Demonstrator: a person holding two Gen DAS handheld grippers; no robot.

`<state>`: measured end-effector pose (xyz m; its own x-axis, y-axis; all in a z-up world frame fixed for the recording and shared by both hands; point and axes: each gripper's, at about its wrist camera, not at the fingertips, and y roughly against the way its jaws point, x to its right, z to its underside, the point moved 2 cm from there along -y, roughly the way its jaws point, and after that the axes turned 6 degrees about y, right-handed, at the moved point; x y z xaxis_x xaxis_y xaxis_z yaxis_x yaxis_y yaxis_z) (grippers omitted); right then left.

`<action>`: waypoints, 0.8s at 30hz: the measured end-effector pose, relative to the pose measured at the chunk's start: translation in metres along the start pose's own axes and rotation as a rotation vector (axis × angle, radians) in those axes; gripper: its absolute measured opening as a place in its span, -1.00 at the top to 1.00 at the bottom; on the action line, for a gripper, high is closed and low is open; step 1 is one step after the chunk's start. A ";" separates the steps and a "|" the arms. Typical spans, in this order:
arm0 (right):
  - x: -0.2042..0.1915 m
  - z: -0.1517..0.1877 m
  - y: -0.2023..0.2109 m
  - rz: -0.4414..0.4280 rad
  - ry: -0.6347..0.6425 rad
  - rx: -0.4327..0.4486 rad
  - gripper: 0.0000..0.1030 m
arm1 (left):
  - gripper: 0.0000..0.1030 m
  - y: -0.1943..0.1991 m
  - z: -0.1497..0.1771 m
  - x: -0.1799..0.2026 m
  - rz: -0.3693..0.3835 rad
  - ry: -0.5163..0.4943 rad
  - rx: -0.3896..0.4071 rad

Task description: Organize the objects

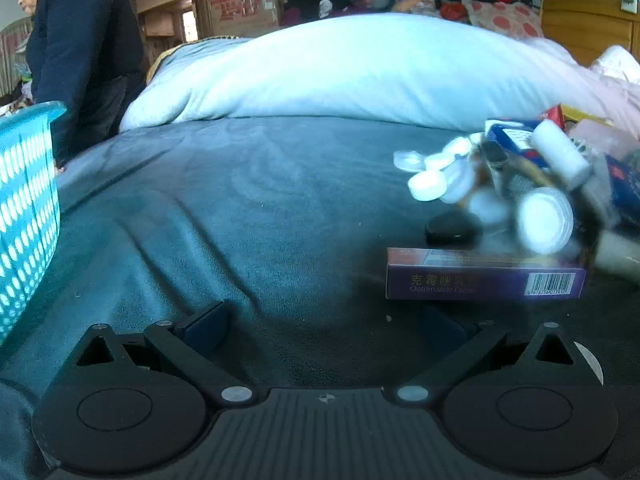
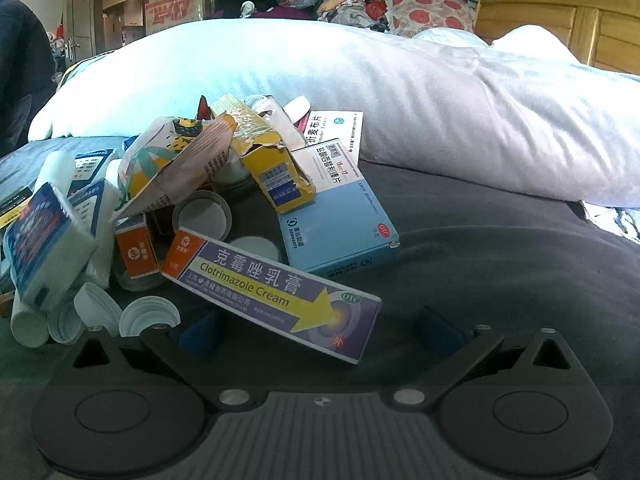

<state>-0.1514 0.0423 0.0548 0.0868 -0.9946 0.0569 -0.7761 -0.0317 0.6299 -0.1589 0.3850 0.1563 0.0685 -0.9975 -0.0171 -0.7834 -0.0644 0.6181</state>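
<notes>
A pile of medicine boxes and white caps lies on the dark grey bedspread [image 1: 248, 216]. A purple Clotrimazole cream box [image 2: 272, 292] lies slanted at the pile's near edge, between the wide-apart fingers of my right gripper [image 2: 320, 332], which is open; its left end covers the left fingertip [image 2: 198, 334]. Behind it sit a light blue box [image 2: 340, 232], a torn yellow box [image 2: 272, 168], an orange box [image 2: 138, 254] and white caps [image 2: 148, 316]. My left gripper [image 1: 326, 326] is open and empty, with the purple box [image 1: 484, 276] ahead to its right.
A teal perforated basket [image 1: 24, 216] stands at the bed's left edge. A person in a dark jacket [image 1: 80, 48] stands behind it. A bulky white duvet [image 1: 360, 68] runs across the back of the bed. The wooden headboard [image 2: 560, 20] is at far right.
</notes>
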 end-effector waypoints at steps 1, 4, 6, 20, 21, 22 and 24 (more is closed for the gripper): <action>0.001 0.000 0.000 0.000 0.000 0.000 -1.00 | -1.00 0.000 0.000 0.001 0.000 0.000 0.000; 0.002 -0.002 -0.004 0.002 0.002 0.000 -1.00 | -1.00 0.000 0.000 0.001 0.000 0.000 0.000; 0.002 -0.002 -0.005 0.004 0.004 0.000 -1.00 | -1.00 0.000 0.000 0.001 0.000 0.000 0.000; 0.002 -0.001 0.007 -0.015 -0.018 0.008 -0.99 | -1.00 -0.002 -0.001 0.002 -0.006 -0.006 0.009; 0.002 -0.001 0.015 -0.033 -0.029 0.026 -0.99 | -1.00 -0.001 -0.001 -0.001 0.004 0.007 0.011; 0.001 -0.002 0.023 -0.049 -0.030 0.043 -0.99 | -1.00 -0.001 0.000 -0.003 0.017 0.022 0.012; -0.004 -0.004 0.043 -0.085 -0.024 0.076 -0.96 | -1.00 -0.001 0.000 -0.002 0.014 0.021 0.009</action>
<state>-0.1825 0.0455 0.0851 0.1404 -0.9900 -0.0137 -0.8119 -0.1231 0.5707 -0.1578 0.3874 0.1557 0.0697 -0.9975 0.0080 -0.7900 -0.0504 0.6110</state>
